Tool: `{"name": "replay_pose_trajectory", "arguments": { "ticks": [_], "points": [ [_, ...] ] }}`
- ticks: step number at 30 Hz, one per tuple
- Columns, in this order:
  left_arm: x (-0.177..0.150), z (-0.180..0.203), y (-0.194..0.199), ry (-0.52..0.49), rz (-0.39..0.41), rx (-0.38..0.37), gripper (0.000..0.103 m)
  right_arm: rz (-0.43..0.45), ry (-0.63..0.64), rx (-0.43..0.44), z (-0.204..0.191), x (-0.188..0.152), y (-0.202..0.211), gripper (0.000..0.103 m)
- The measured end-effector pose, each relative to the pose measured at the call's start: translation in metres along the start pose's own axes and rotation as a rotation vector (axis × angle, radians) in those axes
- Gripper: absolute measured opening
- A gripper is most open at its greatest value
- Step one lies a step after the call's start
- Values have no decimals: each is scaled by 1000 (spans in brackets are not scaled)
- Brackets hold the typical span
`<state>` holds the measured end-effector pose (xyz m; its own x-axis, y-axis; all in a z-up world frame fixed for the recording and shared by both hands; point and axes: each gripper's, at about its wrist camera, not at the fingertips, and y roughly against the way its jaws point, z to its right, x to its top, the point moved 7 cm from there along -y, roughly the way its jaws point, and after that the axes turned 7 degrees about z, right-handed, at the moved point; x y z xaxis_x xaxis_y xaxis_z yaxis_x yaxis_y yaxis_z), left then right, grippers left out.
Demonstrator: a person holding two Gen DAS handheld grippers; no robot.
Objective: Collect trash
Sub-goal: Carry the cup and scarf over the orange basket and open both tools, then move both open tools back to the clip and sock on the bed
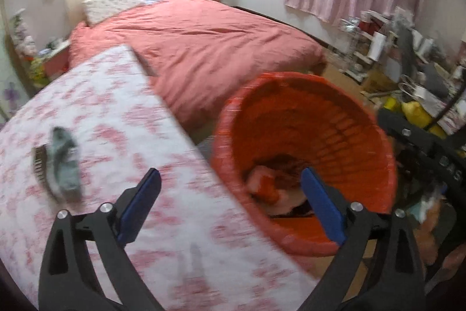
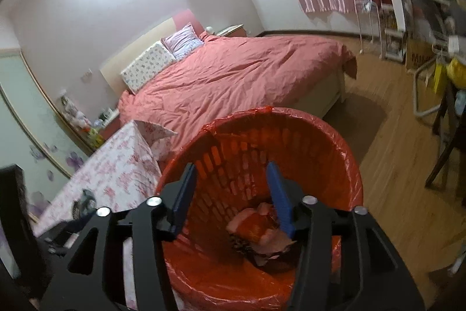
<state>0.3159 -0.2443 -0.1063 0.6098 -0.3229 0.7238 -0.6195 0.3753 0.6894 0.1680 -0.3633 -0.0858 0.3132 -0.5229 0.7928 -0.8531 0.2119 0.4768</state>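
Observation:
A red basket bin (image 1: pixel 305 83) with a red liner stands on the floor beside a table (image 1: pixel 116 107) covered in a pink floral cloth. Crumpled pink and red wrappers (image 2: pixel 253 223) lie at the bottom of the bin (image 2: pixel 291 114). A grey-green crumpled scrap (image 1: pixel 62 162) lies on the cloth, to the left of my left gripper (image 1: pixel 230 174). That gripper is wide open and spans the table's edge and the bin's rim, with nothing between its pads. My right gripper (image 2: pixel 230 166) hangs open over the bin's mouth, also with nothing between its pads. The scrap (image 2: pixel 84 201) shows small at the right wrist view's lower left.
A bed with a salmon duvet (image 1: pixel 209 42) fills the space behind the table and bin. Cluttered shelves and bags (image 1: pixel 402 57) line the right wall under striped curtains. Wooden floor (image 2: pixel 393 171) lies right of the bin, with dark furniture legs (image 2: pixel 442 153) at its edge.

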Motion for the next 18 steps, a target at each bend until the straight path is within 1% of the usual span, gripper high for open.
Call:
{"name": "replay_pose_trajectory", "arguments": {
  "ticks": [1, 6, 10, 12, 15, 18],
  "points": [
    [-1, -7, 2, 8, 3, 17, 97, 2, 23, -11, -4, -1, 2, 58],
    [-8, -66, 21, 76, 24, 153, 99, -10, 78, -47, -11, -5, 1, 65],
    [-12, -109, 38, 111, 52, 254, 99, -25, 114, -70, -19, -11, -1, 68],
    [-17, -138, 46, 138, 56, 310, 99, -35, 130, -78, -23, -14, -2, 68],
    [-21, -166, 53, 185, 60, 353, 99, -50, 146, -83, -30, -20, -2, 68],
    [-24, -192, 57, 235, 67, 380, 99, -65, 159, -81, -35, -25, -3, 68]
  ]
}}
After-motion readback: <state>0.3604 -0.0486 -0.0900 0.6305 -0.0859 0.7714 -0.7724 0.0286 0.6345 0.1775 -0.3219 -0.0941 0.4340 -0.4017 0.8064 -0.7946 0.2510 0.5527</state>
